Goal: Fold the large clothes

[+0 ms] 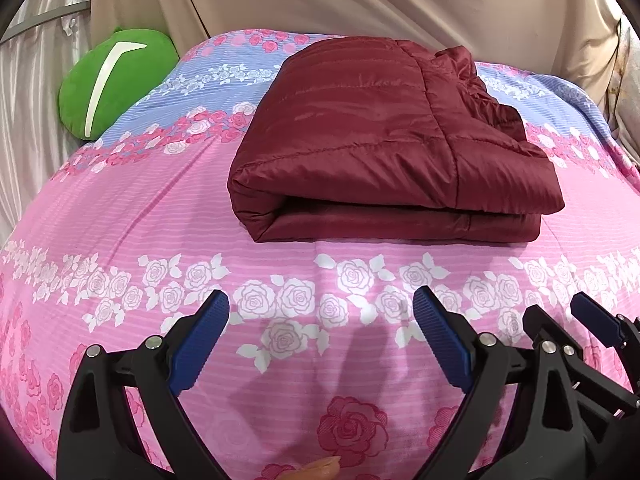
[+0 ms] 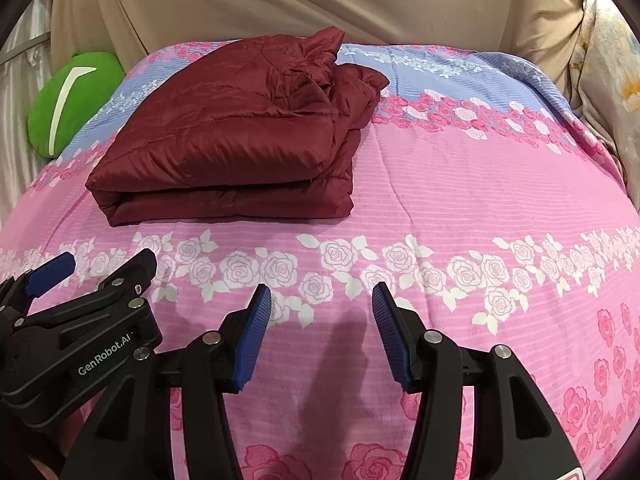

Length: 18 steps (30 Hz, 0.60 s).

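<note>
Both grippers, left and right, gape empty just short of the folded jacket; its puffy top layer might spring open unpressed.

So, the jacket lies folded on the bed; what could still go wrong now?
The puffy maroon jacket may spring open: its top layer already bulges above the fold. The bunched hood side sticks out and could unfold. Both claws, left and right, are open and away, so nothing presses it flat.
</note>
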Each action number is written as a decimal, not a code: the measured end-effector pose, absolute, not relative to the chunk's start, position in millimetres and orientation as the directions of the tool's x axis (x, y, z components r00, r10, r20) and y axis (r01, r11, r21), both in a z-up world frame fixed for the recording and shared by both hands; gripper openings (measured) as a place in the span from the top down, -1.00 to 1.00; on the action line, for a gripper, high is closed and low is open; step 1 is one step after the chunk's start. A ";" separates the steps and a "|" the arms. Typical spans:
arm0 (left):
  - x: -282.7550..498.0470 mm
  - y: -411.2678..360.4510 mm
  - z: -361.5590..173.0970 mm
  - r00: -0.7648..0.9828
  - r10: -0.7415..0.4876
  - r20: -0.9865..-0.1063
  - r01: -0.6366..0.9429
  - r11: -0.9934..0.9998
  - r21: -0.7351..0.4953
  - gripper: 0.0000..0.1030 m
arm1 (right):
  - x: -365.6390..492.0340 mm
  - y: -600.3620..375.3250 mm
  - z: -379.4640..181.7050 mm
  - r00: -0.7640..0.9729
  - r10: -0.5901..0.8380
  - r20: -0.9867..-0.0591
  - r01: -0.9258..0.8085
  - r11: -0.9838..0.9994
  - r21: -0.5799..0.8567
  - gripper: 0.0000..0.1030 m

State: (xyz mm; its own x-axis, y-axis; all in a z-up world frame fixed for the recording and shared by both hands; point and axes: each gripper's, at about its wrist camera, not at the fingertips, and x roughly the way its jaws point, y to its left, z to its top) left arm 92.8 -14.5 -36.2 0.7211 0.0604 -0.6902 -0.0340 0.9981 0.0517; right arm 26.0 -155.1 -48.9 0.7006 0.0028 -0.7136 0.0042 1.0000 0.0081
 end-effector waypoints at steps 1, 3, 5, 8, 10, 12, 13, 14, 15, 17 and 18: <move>92.7 -14.9 -36.4 0.721 0.063 -0.690 -0.034 0.998 0.054 -0.76 | 25.8 -154.5 -48.8 0.700 0.000 -0.714 0.006 1.000 0.006 -0.01; 93.2 -14.9 -36.7 0.720 0.064 -0.691 -0.035 0.998 0.056 -0.76 | 25.2 -153.3 -48.5 0.702 -0.004 -0.712 0.007 1.000 0.001 -0.01; 93.0 -14.9 -36.7 0.720 0.066 -0.691 -0.037 0.998 0.057 -0.76 | 24.4 -152.3 -48.2 0.705 -0.008 -0.709 0.008 1.000 -0.003 -0.01; 93.0 -15.3 -36.6 0.720 0.072 -0.691 -0.042 0.997 0.060 -0.76 | 23.6 -150.9 -47.9 0.707 -0.013 -0.707 0.007 1.000 -0.011 -0.01; 93.0 -15.0 -36.5 0.720 0.072 -0.690 -0.041 0.997 0.061 -0.76 | 23.3 -150.8 -47.8 0.708 -0.013 -0.706 0.007 1.000 -0.012 -0.01; 93.0 -14.9 -36.6 0.721 0.075 -0.689 -0.041 0.997 0.065 -0.75 | 23.4 -151.0 -47.8 0.708 -0.014 -0.706 0.007 1.000 -0.012 -0.01; 92.8 -15.3 -36.0 0.721 0.077 -0.689 -0.042 0.997 0.067 -0.75 | 23.4 -151.2 -47.7 0.708 -0.014 -0.706 0.007 1.000 -0.012 -0.01; 92.8 -15.1 -36.0 0.721 0.077 -0.688 -0.042 0.997 0.067 -0.75 | 23.3 -151.5 -47.8 0.709 -0.014 -0.705 0.007 1.000 -0.012 -0.01; 92.8 -14.6 -35.9 0.721 0.077 -0.688 -0.042 0.997 0.067 -0.75 | 23.4 -151.7 -47.8 0.709 -0.013 -0.706 0.006 1.000 -0.012 -0.01; 92.7 -15.1 -35.6 0.721 0.079 -0.688 -0.043 0.997 0.069 -0.75 | 23.3 -151.6 -47.7 0.708 -0.013 -0.706 0.006 1.000 -0.013 -0.01; 92.6 -15.5 -35.4 0.722 0.079 -0.688 -0.043 0.997 0.070 -0.74 | 23.3 -151.6 -47.7 0.708 -0.013 -0.706 0.006 1.000 -0.012 -0.01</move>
State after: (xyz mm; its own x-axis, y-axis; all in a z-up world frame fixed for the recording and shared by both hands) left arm 92.6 -15.5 -35.4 0.7216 0.0789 -0.6878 -0.0426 0.9967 0.0697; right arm 23.3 -151.6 -47.7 0.7084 -0.0133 -0.7056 0.0064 0.9999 -0.0125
